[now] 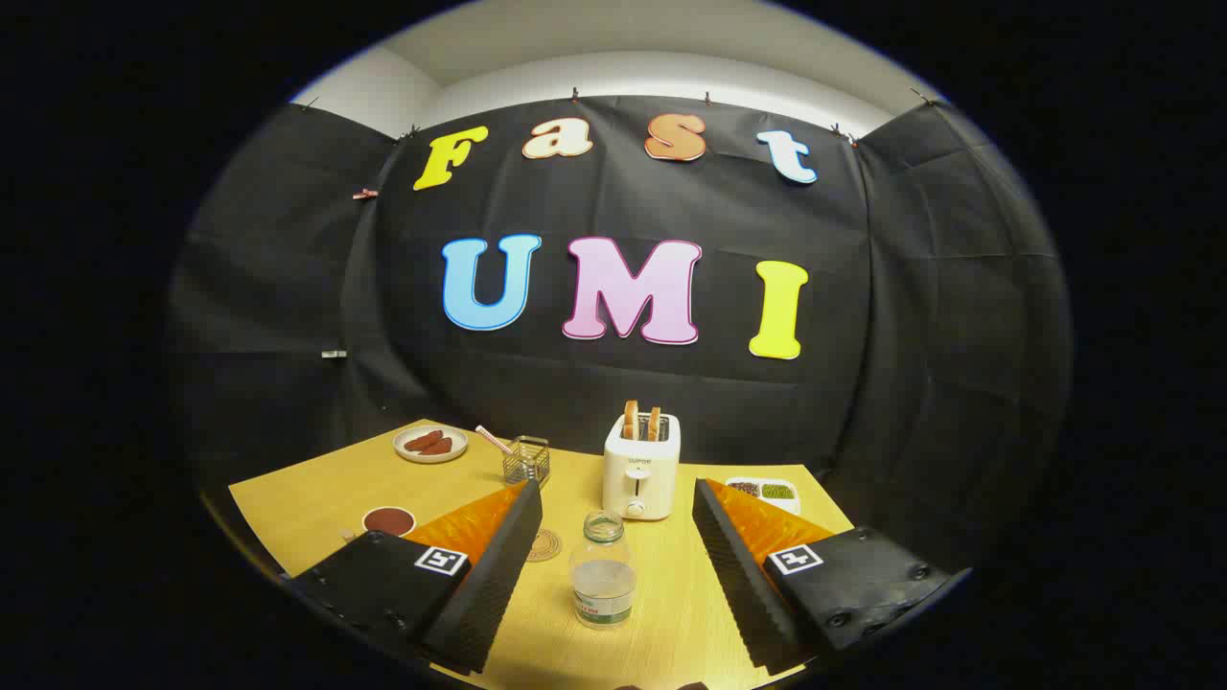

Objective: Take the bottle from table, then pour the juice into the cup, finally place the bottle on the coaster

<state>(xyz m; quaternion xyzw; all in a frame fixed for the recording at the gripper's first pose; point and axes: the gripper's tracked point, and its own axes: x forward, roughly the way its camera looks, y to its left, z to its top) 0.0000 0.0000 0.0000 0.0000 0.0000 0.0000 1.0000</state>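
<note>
A clear plastic bottle (602, 570) stands upright on the yellow table (307, 498), uncapped and about half full of pale liquid. It sits between the two fingers of my gripper (613, 491), which is open wide, and neither finger touches it. A round woven coaster (546, 545) lies just left of the bottle, partly hidden behind the left finger (494, 565). Beyond the left fingertip stands a clear cup (526, 460) with a pink straw leaning at its rim.
A white toaster (641, 467) holding two bread slices stands right behind the bottle. A plate with sausages (430, 444) is at the far left, and a small dark red dish (388, 520) lies nearer. A white tray of beans (764, 492) sits beyond the right finger.
</note>
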